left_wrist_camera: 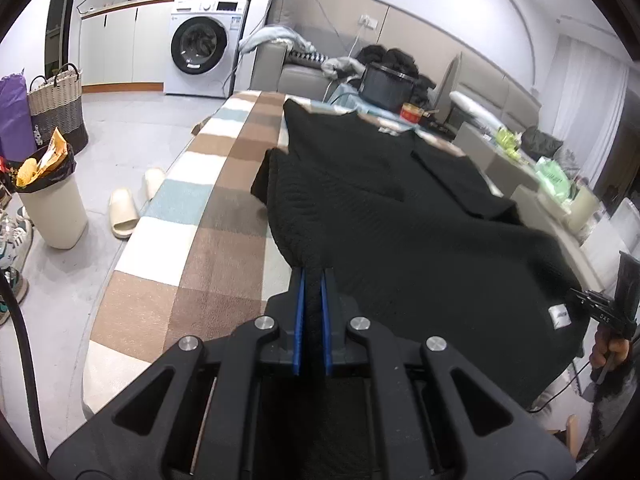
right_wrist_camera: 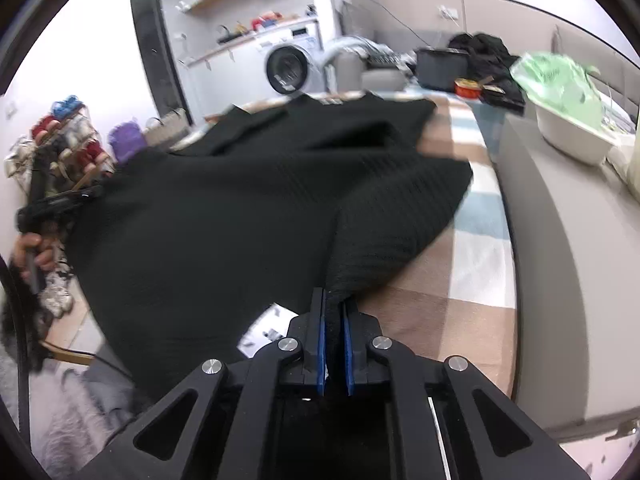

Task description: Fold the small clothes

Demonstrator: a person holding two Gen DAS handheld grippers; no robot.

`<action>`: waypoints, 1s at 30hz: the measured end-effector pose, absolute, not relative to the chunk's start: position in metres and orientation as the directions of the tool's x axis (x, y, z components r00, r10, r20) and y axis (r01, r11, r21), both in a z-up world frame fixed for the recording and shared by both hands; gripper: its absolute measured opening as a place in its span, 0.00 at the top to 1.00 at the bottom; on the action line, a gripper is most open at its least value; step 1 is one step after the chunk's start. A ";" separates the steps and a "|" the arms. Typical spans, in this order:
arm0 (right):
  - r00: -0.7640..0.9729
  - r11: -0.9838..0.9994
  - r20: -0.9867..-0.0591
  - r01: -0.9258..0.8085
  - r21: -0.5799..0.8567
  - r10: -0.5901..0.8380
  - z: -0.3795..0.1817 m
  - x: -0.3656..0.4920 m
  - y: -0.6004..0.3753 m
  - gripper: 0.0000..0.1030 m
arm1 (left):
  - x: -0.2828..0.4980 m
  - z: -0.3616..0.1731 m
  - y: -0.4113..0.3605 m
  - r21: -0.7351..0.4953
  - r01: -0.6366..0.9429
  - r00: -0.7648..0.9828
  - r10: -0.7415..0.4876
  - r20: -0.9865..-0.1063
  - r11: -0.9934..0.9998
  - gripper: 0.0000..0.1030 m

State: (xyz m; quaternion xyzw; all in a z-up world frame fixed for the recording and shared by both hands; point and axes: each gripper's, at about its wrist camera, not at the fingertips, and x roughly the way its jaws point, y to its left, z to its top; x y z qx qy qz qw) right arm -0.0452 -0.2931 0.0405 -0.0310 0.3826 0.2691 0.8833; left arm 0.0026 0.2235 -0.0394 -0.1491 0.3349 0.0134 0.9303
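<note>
my left gripper [left_wrist_camera: 313, 276] and right gripper [right_wrist_camera: 333, 300] are each clamped on a near corner of the black knit top [left_wrist_camera: 400, 220], which drapes over the checked blanket [left_wrist_camera: 208, 200], its far sleeves blurred, its hem hiding my blue pads.

Both grippers, left gripper [left_wrist_camera: 314, 276] and right gripper [right_wrist_camera: 334, 298], were matte black with angular linkage arms, round silver pivot screws, and blue pads lining the fingers.
</note>
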 end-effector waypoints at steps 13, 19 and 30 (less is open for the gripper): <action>0.653 0.682 -0.274 -0.522 0.513 0.706 0.090 -0.079 -0.336 0.94 | -0.056 -0.005 0.222 -0.364 -0.042 0.849 -0.158 -0.503 0.931 0.95; 0.697 0.641 -0.166 -0.503 0.580 0.697 0.099 -0.076 -0.351 0.94 | -0.070 0.010 0.229 -0.401 -0.036 0.873 -0.166 -0.458 0.916 0.95; 0.736 0.871 -0.488 -0.291 0.396 0.469 0.098 -0.079 -0.350 0.74 | -0.067 0.015 0.232 -0.405 -0.064 0.874 -0.145 -0.464 0.912 0.95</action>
